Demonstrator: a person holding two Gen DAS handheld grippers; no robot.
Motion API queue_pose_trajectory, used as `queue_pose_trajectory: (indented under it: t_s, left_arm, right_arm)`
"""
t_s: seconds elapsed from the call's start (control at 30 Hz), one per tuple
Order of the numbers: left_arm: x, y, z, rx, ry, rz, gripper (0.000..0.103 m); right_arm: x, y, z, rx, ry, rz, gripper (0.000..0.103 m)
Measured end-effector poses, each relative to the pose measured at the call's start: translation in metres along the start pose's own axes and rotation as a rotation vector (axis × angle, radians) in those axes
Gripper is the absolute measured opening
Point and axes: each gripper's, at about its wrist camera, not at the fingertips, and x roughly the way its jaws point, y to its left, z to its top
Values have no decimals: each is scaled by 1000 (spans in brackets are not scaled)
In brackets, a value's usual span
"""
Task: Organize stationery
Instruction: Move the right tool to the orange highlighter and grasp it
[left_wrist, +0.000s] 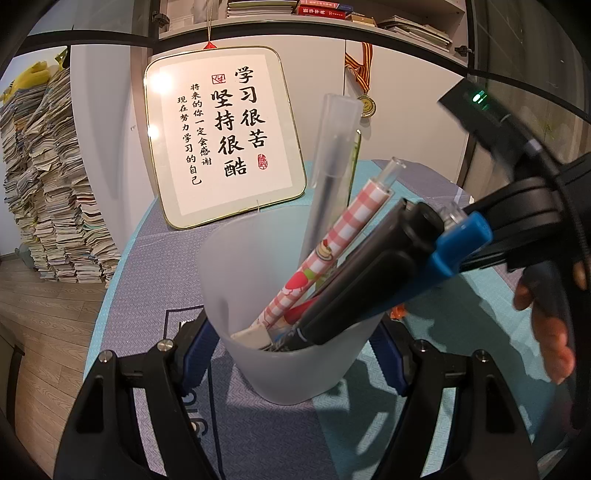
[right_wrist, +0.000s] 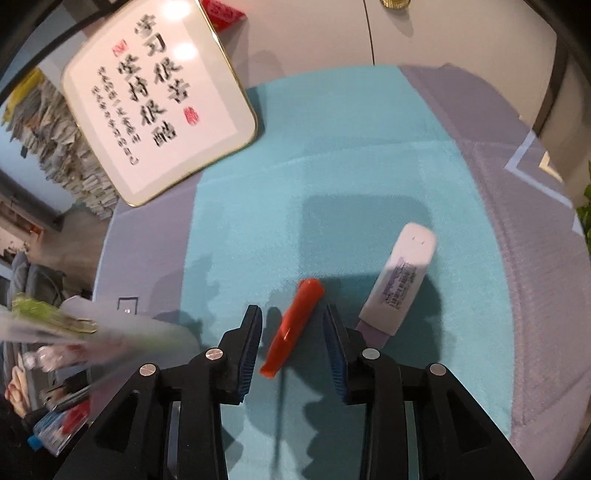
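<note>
A desk tidy-up, caught midway: the left gripper (left_wrist: 291, 354) is clamped on the base of a frosted plastic pen cup (left_wrist: 295, 295), its blue pads against either side, seemingly to steady the cup while more goes in. The cup already holds a pink checked pen (left_wrist: 325, 258), a frosted capped pen (left_wrist: 328, 173) and a thick black marker (left_wrist: 373, 273), all leaning toward its right rim.

In the right wrist view, the right gripper (right_wrist: 293, 332) hangs above the teal desk mat (right_wrist: 332, 166) with its jaws parted and a small orange-red pen cap (right_wrist: 293, 326) lying slantwise between them; neither pad presses on it, so it is straddled rather than held. It looks like the next item bound for the cup. Just to its right lies a white correction-tape dispenser (right_wrist: 399, 273), close to the right-hand finger and the likeliest thing to be nudged as the jaws close. At that view's blurred left edge the cup and its pens appear only as a smear.

In the left wrist view the right tool's blue-tipped finger sits close by the marker and the cup's right rim; whether it touches either cannot be told. The person's fingers (left_wrist: 546, 332) show at the right edge.

Farther back, a gold-rimmed calligraphy plaque (left_wrist: 225, 136) leans against white cabinet doors (left_wrist: 406, 92), a medal (left_wrist: 367, 105) hangs beside it, and a tall stack of papers (left_wrist: 48, 184) stands on the floor, well clear of the work.
</note>
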Motion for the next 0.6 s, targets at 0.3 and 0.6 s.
queue_pose_trajectory:
  t_s: [0.3,0.6]
  left_arm:
    - [0,0,0,-1,0,-1,75]
    - [0,0,0,-1,0,-1,74]
  right_arm:
    - [2,9,-13,-109,-9,29,15]
    - [-68,0,-55,-146,-138,97,15]
